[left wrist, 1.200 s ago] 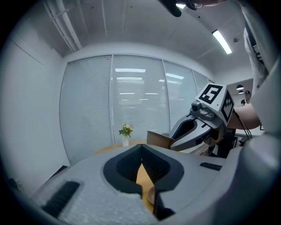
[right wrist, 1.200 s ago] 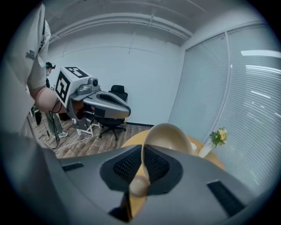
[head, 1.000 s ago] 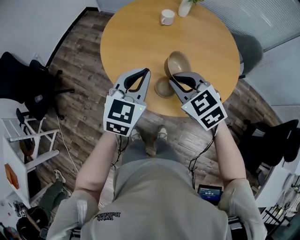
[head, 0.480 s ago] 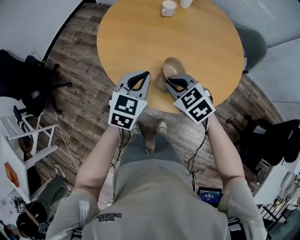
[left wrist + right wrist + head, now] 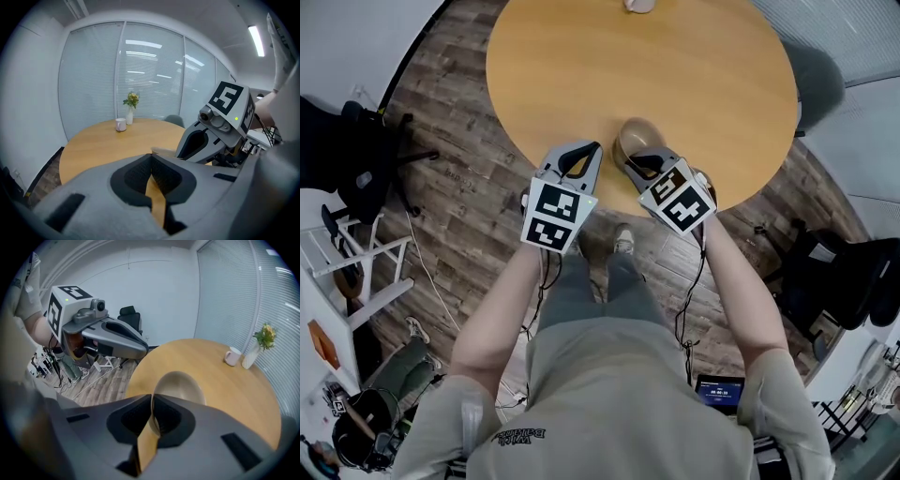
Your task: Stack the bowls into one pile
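Observation:
A tan bowl (image 5: 639, 139) sits upright near the near edge of the round wooden table (image 5: 581, 66). My right gripper (image 5: 628, 163) is shut, its tips just short of that bowl's near rim. A smaller bowl (image 5: 622, 172) shows only as a tan sliver under the right jaws. In the right gripper view the tan bowl (image 5: 180, 386) lies straight ahead of the right gripper (image 5: 152, 397). My left gripper (image 5: 592, 148) is shut over the table edge, left of the bowls, with nothing in it. In the left gripper view the left gripper (image 5: 151, 158) points at a bowl rim (image 5: 161, 152).
A white mug (image 5: 231, 356) and a vase with flowers (image 5: 257, 348) stand at the table's far side. Dark office chairs (image 5: 356, 159) stand on the wood floor to the left and right. A grey chair (image 5: 814, 89) is tucked in at the table's right.
The view has slid toward me, so the mug is almost out at the top. Both grippers stay shut. The right one now covers most of the smaller bowl.

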`<state>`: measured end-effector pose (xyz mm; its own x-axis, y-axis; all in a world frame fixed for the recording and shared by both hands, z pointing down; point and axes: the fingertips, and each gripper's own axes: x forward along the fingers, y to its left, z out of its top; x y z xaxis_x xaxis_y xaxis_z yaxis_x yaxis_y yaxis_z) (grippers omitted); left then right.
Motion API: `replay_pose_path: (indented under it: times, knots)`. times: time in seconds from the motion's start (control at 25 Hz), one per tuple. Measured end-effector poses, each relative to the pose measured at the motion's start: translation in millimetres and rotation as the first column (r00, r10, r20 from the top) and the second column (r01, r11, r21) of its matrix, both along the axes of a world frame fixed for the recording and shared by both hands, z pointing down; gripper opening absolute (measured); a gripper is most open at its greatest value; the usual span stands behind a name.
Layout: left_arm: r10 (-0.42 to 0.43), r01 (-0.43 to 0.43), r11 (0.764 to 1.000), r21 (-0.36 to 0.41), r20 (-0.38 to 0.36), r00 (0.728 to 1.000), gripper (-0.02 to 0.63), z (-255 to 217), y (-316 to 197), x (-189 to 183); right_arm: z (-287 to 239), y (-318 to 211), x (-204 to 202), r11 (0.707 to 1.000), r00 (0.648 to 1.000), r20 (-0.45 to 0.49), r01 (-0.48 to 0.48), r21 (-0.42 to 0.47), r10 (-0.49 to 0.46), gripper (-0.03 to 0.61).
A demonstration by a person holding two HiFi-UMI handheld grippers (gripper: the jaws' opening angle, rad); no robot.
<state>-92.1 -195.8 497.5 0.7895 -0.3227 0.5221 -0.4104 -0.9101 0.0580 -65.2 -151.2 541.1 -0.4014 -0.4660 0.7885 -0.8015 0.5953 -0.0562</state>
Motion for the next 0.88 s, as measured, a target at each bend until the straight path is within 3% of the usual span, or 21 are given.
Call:
replay_pose_path:
  times: [0.72, 0.88]
  knots:
    - [0.021, -0.008, 0.993, -0.115, 0.115, 0.993, 0.018, 75, 27, -7, 51, 2, 2, 0.998, 0.999, -0.052, 0.011, -0.062, -0.015, 0.037]
    - [0.025, -0.011, 0.992, -0.125, 0.116, 0.993, 0.018, 80, 27, -10, 59, 2, -7, 0.996, 1.000, -0.019, -0.014, -0.083, 0.013, 0.037]
